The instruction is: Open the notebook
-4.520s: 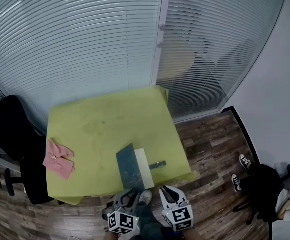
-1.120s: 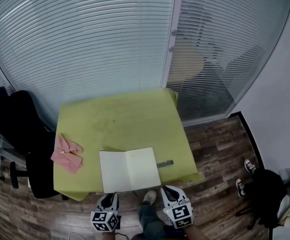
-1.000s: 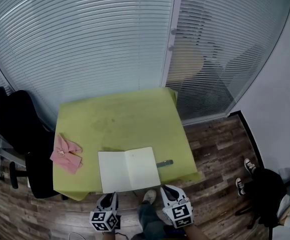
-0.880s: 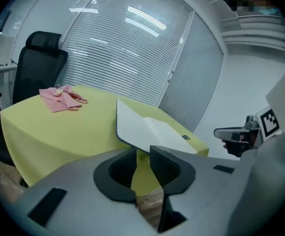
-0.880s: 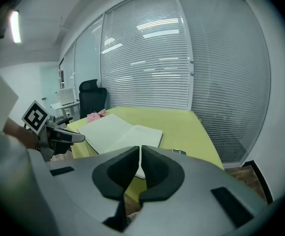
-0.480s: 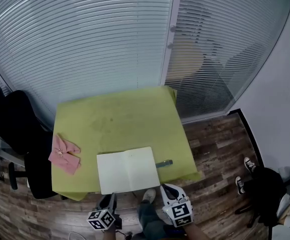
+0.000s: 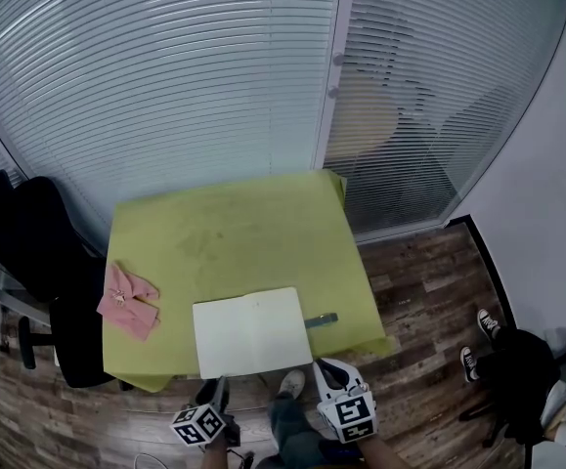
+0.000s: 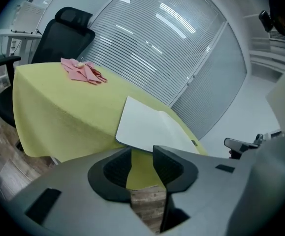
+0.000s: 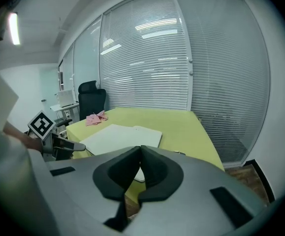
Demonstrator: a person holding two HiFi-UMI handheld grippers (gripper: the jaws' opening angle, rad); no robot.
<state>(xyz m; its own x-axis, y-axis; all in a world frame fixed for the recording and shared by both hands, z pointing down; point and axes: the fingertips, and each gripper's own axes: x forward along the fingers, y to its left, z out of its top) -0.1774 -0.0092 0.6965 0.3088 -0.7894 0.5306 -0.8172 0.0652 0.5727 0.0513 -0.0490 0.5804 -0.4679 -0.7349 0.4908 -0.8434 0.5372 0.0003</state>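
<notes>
Only the head view shows the open notebook [image 7: 253, 331] whole. The left gripper [image 8: 142, 151] is opening with nothing between its jaws. The right gripper [image 9: 140, 150] is pressed together, empty.

Free passage lies over the bare far half of the worktop [image 7: 234, 223], in the upper middle of the head view. The open notebook [image 7: 253, 330] fills the near edge at lower centre, with a small dark object [image 7: 322, 319] just beside its right edge. A pink cloth [image 7: 126, 301] sits at the left edge. A black chair [image 7: 28, 242] blocks the left side and blinds [image 7: 165, 86] close off the back.

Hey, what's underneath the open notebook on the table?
Only the yellow-green tablecloth shows around the open notebook. Whatever lies directly beneath it is covered and cannot be seen.
</notes>
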